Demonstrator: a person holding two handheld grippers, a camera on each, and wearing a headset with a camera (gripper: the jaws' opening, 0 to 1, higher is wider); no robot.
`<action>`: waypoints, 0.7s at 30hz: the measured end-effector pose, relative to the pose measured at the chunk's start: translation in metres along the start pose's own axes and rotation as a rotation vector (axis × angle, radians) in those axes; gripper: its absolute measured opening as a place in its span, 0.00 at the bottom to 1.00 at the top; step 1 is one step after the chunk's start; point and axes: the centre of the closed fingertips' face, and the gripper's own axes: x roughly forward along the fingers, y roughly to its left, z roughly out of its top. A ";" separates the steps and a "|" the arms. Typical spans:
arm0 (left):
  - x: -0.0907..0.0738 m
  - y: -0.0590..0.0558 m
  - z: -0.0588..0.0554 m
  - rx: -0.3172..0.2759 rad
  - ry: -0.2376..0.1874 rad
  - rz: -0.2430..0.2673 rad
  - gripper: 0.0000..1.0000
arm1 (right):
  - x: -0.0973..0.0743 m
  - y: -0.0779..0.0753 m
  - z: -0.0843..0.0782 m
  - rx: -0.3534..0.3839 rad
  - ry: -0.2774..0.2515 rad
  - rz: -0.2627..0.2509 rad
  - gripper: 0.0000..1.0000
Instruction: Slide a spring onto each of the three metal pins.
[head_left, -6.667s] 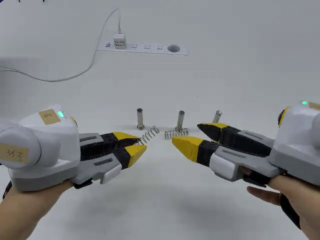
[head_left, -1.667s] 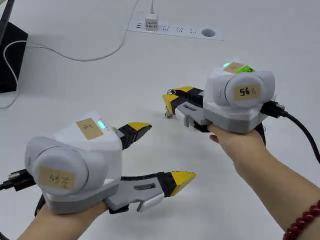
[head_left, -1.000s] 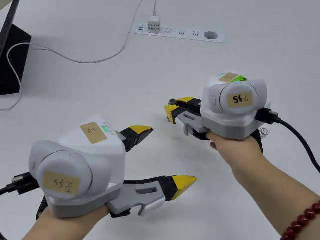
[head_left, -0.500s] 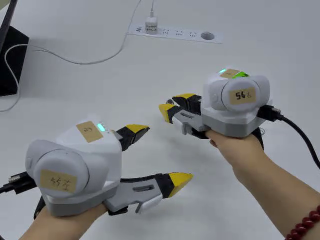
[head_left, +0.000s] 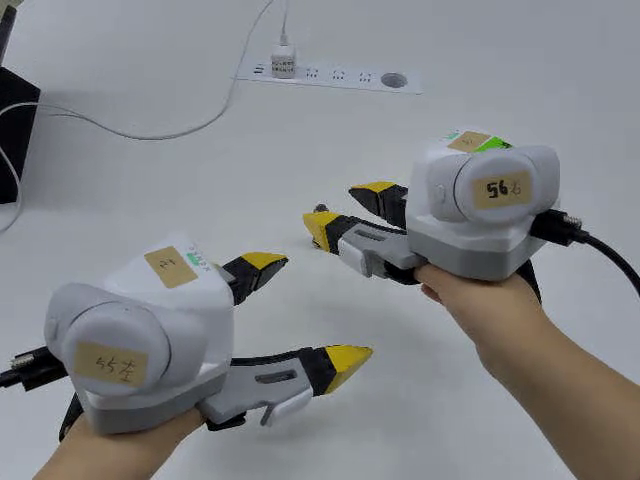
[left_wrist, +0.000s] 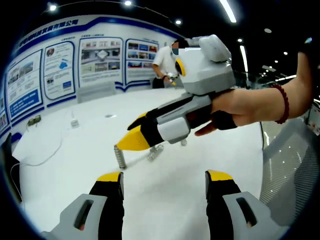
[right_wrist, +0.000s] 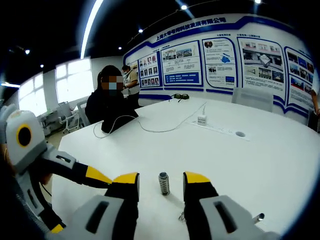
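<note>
A metal pin with a spring (right_wrist: 163, 183) on it stands upright on the white table, just beyond the gap of my right gripper (right_wrist: 162, 178), which is open around it without touching. The same pin (left_wrist: 120, 157) shows below the right gripper's yellow tip (left_wrist: 132, 140). A loose spring (right_wrist: 182, 216) lies behind it, and a bare pin (right_wrist: 257, 218) stands further right. In the head view the right gripper (head_left: 342, 204) points left over a pin top (head_left: 322, 209). My left gripper (head_left: 308, 310) hangs nearer, wide open and holding nothing, as its own view (left_wrist: 164, 176) shows.
A white power strip (head_left: 320, 76) with a plugged charger and a cable lies at the far side of the table. A black object (head_left: 15, 130) sits at the left edge. A person (right_wrist: 107, 107) sits at the table's far end.
The right gripper's jaws stand a little wider apart than half a second ago. The head camera has shifted slightly. The left gripper has stayed open in much the same place.
</note>
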 end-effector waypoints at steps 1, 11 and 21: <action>0.000 0.001 0.000 0.008 0.004 0.001 0.67 | -0.004 -0.002 0.001 0.003 -0.004 -0.006 0.36; 0.009 0.004 0.004 0.083 0.015 -0.011 0.60 | -0.029 -0.013 0.001 0.025 -0.016 -0.033 0.41; 0.024 0.008 0.007 0.141 0.032 -0.028 0.55 | -0.054 -0.028 -0.012 0.042 -0.018 -0.070 0.43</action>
